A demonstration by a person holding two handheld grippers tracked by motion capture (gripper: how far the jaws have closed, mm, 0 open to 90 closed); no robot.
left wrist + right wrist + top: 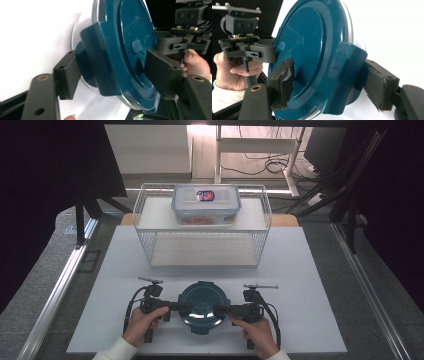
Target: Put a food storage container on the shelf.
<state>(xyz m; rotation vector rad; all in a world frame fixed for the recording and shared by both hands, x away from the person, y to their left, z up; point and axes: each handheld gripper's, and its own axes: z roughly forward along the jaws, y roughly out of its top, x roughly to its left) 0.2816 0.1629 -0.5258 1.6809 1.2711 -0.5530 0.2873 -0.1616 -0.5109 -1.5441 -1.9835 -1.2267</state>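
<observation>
Left claw (181, 307) and right claw (223, 309) each grip a side latch of the round teal plastic lid (203, 306) between them.

1. You've got a white table top (310, 270) w/ a wooden edge (285, 220) showing at its far side.
2. Grey speckled floor (40, 285) on both sides; metal rails (60, 285) run along left & right.
3. Dark curtains (45, 165) flank the scene, left & right.
4. Far back: pale wood floor, brightly lit, w/ a white cabinet (150, 147), a white frame (260, 145) & loose black cables (270, 165).
</observation>
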